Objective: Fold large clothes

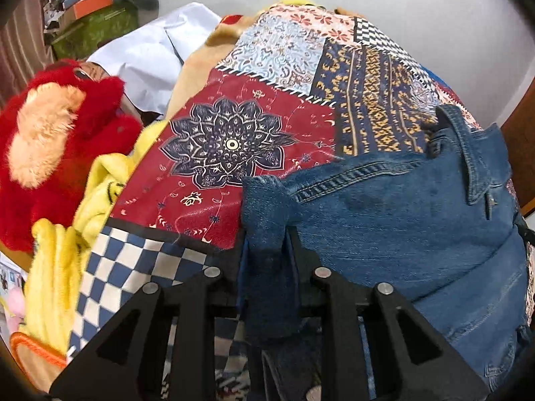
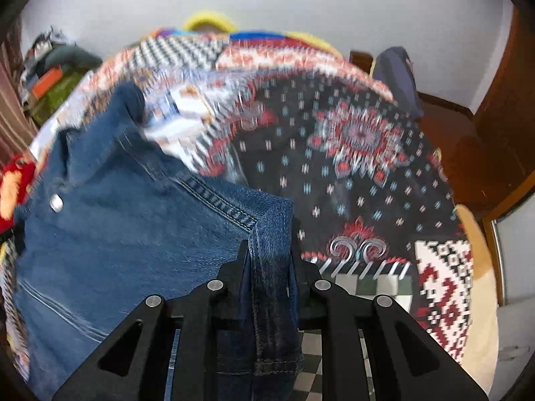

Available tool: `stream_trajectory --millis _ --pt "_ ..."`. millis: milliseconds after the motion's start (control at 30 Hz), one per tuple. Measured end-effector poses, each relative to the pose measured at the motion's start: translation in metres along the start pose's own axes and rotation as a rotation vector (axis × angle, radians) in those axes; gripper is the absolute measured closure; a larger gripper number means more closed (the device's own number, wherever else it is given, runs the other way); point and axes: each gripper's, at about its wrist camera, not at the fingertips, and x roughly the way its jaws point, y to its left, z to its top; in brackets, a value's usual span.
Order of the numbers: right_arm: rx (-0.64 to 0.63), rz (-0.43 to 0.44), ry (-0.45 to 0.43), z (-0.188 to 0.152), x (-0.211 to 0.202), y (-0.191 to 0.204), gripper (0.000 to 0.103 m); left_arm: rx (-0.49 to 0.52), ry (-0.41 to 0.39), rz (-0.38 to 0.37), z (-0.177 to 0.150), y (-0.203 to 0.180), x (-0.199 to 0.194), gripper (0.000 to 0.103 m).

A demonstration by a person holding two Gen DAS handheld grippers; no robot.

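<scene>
A blue denim jacket (image 1: 401, 220) hangs over a patchwork bedspread (image 1: 234, 153), its collar toward the far right. My left gripper (image 1: 267, 244) is shut on a bunched fold of the jacket's left edge, and denim fills the gap between the black fingers. In the right wrist view the same denim jacket (image 2: 117, 227) spreads to the left, with a metal snap button on it. My right gripper (image 2: 269, 247) is shut on a seamed corner of the jacket, the cloth hanging down between its fingers above the patterned bedspread (image 2: 351, 167). That view is blurred.
A red plush toy (image 1: 57, 147) and a yellow cloth (image 1: 60, 267) lie at the bed's left. White fabric (image 1: 147, 56) and a green box (image 1: 93, 30) with clutter sit further back. Wooden furniture (image 2: 495, 127) stands at the right, against a pale wall.
</scene>
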Motion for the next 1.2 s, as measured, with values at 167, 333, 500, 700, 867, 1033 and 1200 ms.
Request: stream_trajectory --millis 167,333,500,700,867,1033,1200 --pt "-0.094 -0.237 -0.074 -0.008 0.004 0.005 0.020 0.015 -0.002 0.002 0.000 0.002 0.004 0.080" --pt "-0.074 -0.174 -0.070 -0.012 -0.007 -0.007 0.020 -0.001 -0.008 0.010 -0.002 -0.001 -0.003 0.078" --pt "-0.074 -0.136 -0.102 -0.017 -0.047 -0.003 0.020 0.006 0.014 0.031 -0.011 -0.010 -0.020 0.069" --pt "-0.086 -0.071 -0.191 -0.029 -0.120 0.009 0.019 0.044 -0.052 0.009 -0.025 -0.028 -0.080 0.063" --pt "-0.083 0.016 -0.221 -0.048 -0.178 0.021 0.019 0.107 -0.147 -0.016 -0.043 -0.050 -0.148 0.055" --pt "-0.087 0.085 -0.238 -0.079 -0.227 0.036 0.012 0.151 -0.212 -0.052 -0.067 -0.062 -0.209 0.045" --pt "-0.111 0.099 -0.251 -0.118 -0.257 0.049 0.011 0.165 -0.260 -0.063 -0.103 -0.064 -0.252 0.018"
